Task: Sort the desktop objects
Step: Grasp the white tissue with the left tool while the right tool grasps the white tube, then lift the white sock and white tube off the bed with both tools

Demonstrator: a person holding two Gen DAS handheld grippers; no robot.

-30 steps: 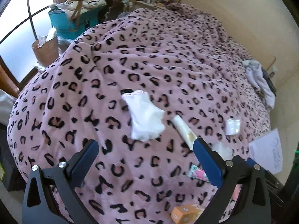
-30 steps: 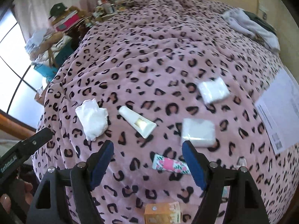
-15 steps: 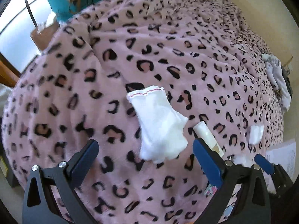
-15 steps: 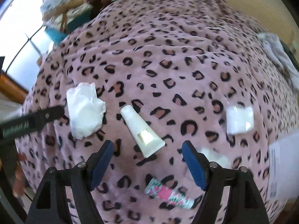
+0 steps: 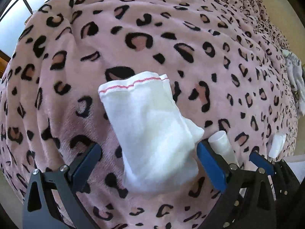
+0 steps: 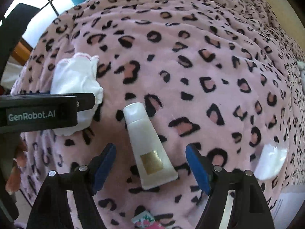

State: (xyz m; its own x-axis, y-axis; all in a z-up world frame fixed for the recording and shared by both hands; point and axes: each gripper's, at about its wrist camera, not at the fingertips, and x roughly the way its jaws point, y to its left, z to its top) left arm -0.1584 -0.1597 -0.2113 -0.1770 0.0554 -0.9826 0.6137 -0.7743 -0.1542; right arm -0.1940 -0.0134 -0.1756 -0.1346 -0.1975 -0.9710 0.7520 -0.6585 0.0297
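Closing in over the last second, the left gripper [image 5: 147, 164] is now straddling the white sock [image 5: 152, 133] with fingers spread, while the right gripper [image 6: 150, 165], equally spread, is bracketing the cream tube [image 6: 150, 148] on the leopard-print blanket [image 6: 190, 57], suggesting simultaneous pickups for sorting.

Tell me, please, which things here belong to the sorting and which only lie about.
Sorting:
white sock
cream tube
clear packet
floral tube

Only lying about:
leopard blanket
paper sheet
grey clothes
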